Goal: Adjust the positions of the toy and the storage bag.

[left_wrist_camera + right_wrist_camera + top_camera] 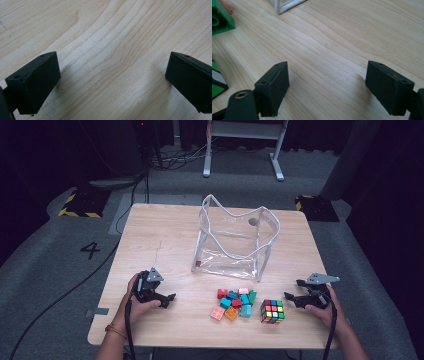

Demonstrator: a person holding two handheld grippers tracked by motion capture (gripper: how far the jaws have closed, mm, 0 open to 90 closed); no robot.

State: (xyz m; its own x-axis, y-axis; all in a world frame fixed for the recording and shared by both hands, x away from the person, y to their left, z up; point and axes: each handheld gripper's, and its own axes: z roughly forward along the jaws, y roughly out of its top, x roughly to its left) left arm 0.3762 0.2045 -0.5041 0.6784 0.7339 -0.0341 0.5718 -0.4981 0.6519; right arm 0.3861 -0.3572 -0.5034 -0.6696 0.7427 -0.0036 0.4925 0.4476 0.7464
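Both tongs, left (167, 299) and right (291, 298), rest spread and empty on the worktop (165, 240). The puzzle cube (272, 312) sits at nine o'clock of the right tongs; approach level, squaring pads on opposite faces.

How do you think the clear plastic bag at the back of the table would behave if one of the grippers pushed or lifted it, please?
The clear plastic bag would probably flex: its walls look thin and its white-edged rim sags unevenly. It appears to hold nothing, so it is likely light and would slide or tip on the smooth wooden table when pushed. Lifted by one edge, it might collapse.
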